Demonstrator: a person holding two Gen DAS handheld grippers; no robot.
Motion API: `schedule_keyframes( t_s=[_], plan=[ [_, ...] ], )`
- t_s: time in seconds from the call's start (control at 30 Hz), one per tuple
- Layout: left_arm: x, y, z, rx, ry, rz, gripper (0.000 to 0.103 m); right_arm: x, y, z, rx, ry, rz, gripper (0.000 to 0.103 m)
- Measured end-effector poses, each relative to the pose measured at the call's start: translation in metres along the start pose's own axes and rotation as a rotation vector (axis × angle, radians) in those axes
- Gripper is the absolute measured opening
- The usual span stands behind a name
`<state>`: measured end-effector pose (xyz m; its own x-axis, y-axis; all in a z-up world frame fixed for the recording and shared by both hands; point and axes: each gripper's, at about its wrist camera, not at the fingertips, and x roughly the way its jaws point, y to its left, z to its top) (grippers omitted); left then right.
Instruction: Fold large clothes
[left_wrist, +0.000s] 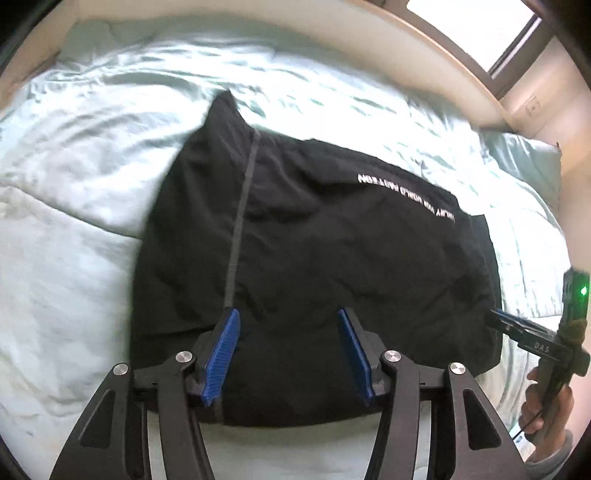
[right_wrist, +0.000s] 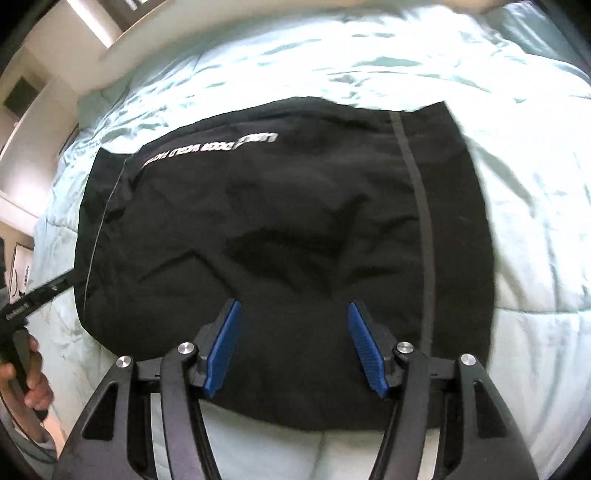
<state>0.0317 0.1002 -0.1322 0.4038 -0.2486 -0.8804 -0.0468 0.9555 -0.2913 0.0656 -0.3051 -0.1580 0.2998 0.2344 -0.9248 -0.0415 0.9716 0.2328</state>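
Both the left gripper (left_wrist: 288, 314) and right gripper (right_wrist: 293, 306) hang spread over the black garment (left_wrist: 332, 258) on the pale bedspread (left_wrist: 74, 221). Only the left view shows a window (left_wrist: 476, 29) and a pillow (left_wrist: 524, 158).

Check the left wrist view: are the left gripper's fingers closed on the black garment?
No, the left gripper hovers with fingers spread apart above the black garment.

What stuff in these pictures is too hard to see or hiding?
- White lettering on the black garment: upside down and smeared in both wrist views, unreadable.
- Underside folds of the garment: hidden by its top layer.
- Bed edges: cut off by the fisheye frame.
- Right gripper tips in the left wrist view: lost against the dark cloth.
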Motion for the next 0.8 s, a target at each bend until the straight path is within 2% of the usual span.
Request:
schedule_keyframes(
  t_s=[0.1,0.4,0.7,0.8],
  plan=[
    [-0.018,0.015,-0.002,-0.030,-0.021,0.019,0.057,-0.015,-0.022,-0.010,0.055,-0.017,0.004,0.065],
    [-0.039,0.060,-0.008,-0.123,-0.046,0.072,0.057,-0.052,-0.072,-0.027,0.135,-0.076,-0.102,0.065],
    [-0.026,0.062,0.002,-0.123,-0.037,0.078,0.057,-0.049,-0.094,-0.017,0.174,-0.083,-0.119,0.067],
    [-0.020,0.062,0.008,-0.128,-0.035,0.056,0.057,-0.045,-0.098,-0.013,0.191,-0.084,-0.109,0.067]
  ],
)
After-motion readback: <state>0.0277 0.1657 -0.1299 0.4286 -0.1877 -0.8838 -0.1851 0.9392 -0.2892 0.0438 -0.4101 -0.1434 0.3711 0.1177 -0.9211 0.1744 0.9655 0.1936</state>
